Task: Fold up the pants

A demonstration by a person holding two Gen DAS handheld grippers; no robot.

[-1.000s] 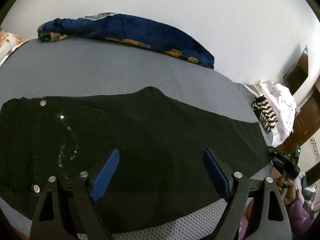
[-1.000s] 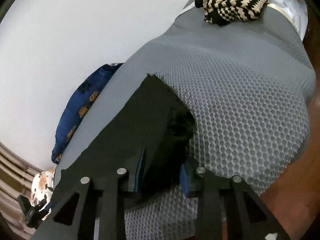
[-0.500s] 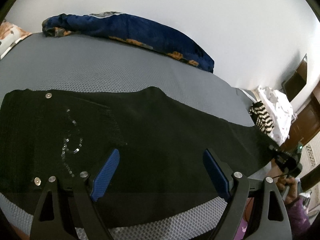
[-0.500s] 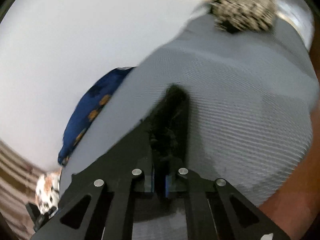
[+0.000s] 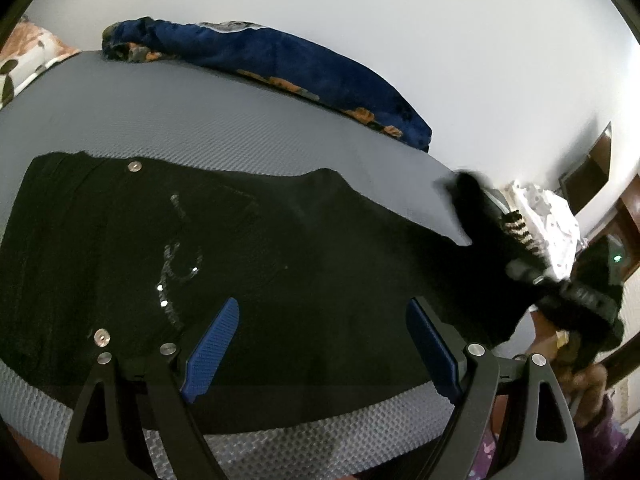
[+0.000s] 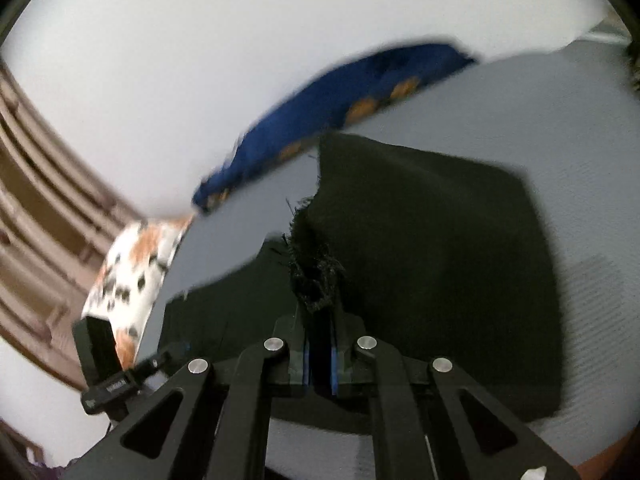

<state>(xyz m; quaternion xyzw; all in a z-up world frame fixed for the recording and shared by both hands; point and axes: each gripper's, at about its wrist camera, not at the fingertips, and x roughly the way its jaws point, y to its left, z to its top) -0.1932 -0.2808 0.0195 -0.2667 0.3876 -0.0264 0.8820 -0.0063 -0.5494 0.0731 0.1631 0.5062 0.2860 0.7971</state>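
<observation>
Black pants [image 5: 280,264] lie flat on a grey mesh mattress [image 5: 180,132], waist with metal studs at the left, legs running right. My left gripper [image 5: 320,344] is open and empty, hovering above the near edge of the pants. My right gripper [image 6: 319,344] is shut on the frayed hem of the pants' leg end [image 6: 316,276] and holds it lifted, the fabric [image 6: 432,240] draping back toward the mattress. In the left wrist view the right gripper [image 5: 524,276] shows at the far right with the raised leg end [image 5: 476,204].
A dark blue blanket with orange print [image 5: 280,64] lies along the wall at the mattress's far edge. A floral pillow [image 5: 24,52] sits far left. A striped knit item [image 5: 520,228] and white cloth [image 5: 552,216] lie at the right end. Brown wooden furniture [image 6: 24,216] stands beyond.
My right gripper closed on the leg hem, lifted it and swung it left toward the waist. My left gripper stayed open, drifting slightly back from the pants.
</observation>
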